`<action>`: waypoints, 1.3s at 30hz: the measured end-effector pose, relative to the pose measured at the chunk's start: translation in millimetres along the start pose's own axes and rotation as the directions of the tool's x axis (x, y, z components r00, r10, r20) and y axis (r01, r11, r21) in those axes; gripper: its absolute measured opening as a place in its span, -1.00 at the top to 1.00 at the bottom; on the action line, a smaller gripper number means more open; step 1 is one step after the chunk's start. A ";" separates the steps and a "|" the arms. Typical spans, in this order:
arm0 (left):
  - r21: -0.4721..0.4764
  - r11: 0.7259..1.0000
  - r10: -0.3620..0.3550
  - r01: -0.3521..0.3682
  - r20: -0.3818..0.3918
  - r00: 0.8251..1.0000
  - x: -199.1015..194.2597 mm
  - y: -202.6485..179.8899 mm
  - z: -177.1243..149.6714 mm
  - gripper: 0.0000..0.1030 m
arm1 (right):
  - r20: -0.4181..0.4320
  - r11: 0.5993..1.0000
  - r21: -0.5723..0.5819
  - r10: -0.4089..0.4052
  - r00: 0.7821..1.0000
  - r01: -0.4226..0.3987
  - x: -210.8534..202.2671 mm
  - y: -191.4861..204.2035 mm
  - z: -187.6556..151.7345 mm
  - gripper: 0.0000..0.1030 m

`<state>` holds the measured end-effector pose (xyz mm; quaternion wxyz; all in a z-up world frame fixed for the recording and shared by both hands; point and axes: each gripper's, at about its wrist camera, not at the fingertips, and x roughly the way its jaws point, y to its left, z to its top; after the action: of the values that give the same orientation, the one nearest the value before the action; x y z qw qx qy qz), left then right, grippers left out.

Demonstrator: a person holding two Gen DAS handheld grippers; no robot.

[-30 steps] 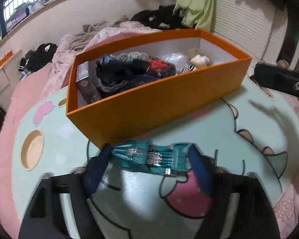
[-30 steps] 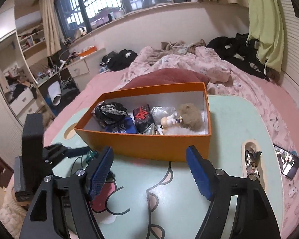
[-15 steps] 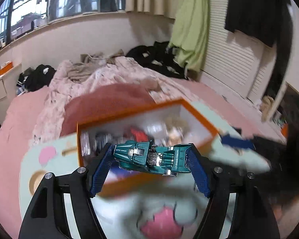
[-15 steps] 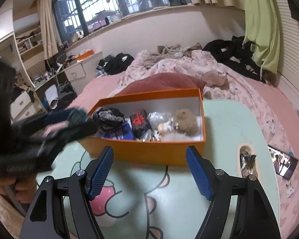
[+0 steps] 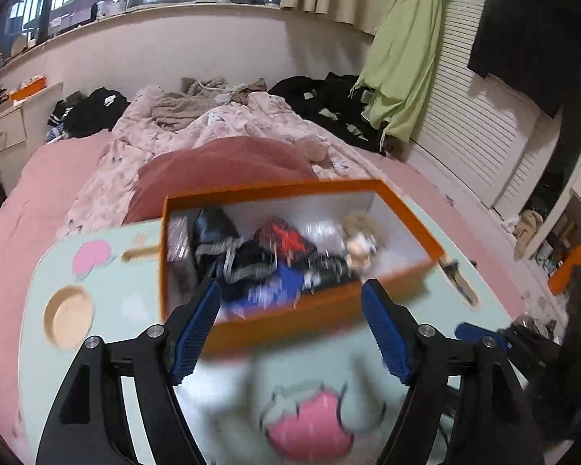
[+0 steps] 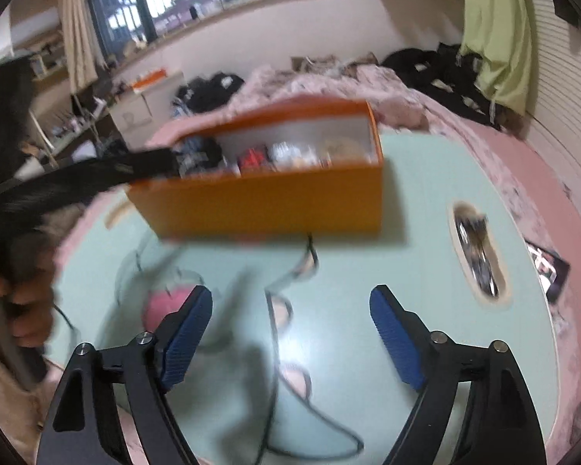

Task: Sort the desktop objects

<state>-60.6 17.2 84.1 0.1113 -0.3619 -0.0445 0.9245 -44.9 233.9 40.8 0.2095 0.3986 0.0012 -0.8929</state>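
Half a second ago the left gripper (image 5: 290, 325) clamped a teal toy car; now its jaws stand apart and empty, aimed at the orange box (image 5: 290, 317) at 12 o'clock on the bench (image 5: 108, 302). I cannot pick the car out among the blurred contents. Light and rigid, it grips best across its sides. The right gripper (image 6: 290, 333), jaws spread and empty, hovers over the bench.

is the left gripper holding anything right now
No, the left gripper is open with nothing between its blue pads, hanging over the orange box.
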 end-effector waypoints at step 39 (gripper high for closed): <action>-0.048 0.974 0.209 -0.223 -0.208 0.955 28.8 14.9 -81.9 -1.00 | -0.049 0.977 -0.073 -0.204 0.978 0.200 18.8 12.3 -30.1 -1.00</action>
<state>-28.1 9.7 2.5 0.0006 -0.4603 -0.0257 0.8874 -30.1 220.8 8.8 0.1310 0.4138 0.0780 -0.8975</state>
